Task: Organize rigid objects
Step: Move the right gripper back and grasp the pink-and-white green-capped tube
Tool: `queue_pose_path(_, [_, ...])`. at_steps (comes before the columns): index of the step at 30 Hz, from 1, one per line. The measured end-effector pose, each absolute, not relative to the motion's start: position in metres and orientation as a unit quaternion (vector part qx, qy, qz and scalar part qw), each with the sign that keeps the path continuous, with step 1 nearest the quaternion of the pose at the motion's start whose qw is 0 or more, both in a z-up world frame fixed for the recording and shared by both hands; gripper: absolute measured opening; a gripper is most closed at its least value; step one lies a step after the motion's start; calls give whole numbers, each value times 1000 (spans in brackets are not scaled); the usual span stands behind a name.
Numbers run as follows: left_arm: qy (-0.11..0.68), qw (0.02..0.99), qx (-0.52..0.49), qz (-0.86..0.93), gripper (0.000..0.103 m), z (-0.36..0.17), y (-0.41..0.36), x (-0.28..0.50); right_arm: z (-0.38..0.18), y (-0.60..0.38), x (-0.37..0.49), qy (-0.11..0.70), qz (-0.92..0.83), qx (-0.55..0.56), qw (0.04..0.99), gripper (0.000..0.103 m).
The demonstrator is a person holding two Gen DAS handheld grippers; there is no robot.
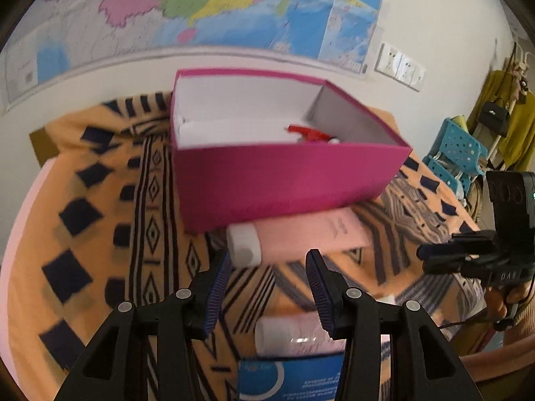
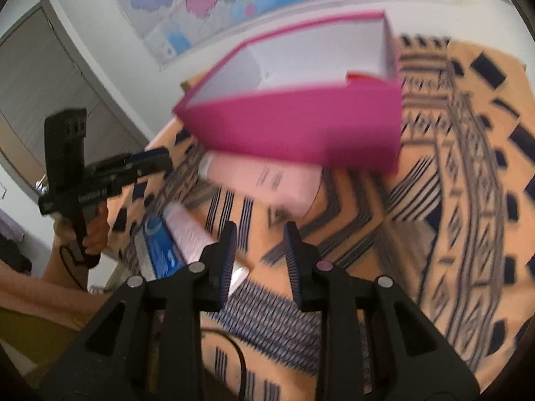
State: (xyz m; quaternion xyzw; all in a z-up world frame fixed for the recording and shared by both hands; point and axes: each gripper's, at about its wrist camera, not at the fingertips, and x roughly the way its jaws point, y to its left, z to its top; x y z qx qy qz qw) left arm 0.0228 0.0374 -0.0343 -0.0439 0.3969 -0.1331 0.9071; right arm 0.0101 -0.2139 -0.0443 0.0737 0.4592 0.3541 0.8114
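A magenta box [image 1: 277, 180] stands open on the patterned cloth, with a red-and-white item [image 1: 311, 132] inside at its right end. A pink tube with a white cap [image 1: 301, 235] lies against the box's front. My left gripper [image 1: 269, 260] is open and empty, just in front of the tube's cap end. A pale pink bottle [image 1: 294, 334] and a blue packet [image 1: 291, 381] lie below it. My right gripper [image 2: 260, 234] is open and empty above the cloth, in front of the pink tube [image 2: 264, 180] and the box [image 2: 301, 123]. It appears at the left wrist view's right edge [image 1: 434, 255].
The orange and black patterned cloth [image 1: 100, 234] covers the table. A map [image 1: 200, 6] hangs on the wall behind. A blue perforated chair [image 1: 458, 153] and hanging clothes stand at the right. A door [image 2: 50, 77] shows in the right wrist view.
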Motion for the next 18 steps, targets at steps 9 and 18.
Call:
queue_pose_path(9, [433, 891, -48, -128, 49, -58, 38, 9, -75, -193, -3, 501, 371, 90, 777, 37])
queue_pose_path(18, [448, 877, -70, -162, 49, -66, 35, -2, -88, -183, -7, 519, 376, 103, 760, 37])
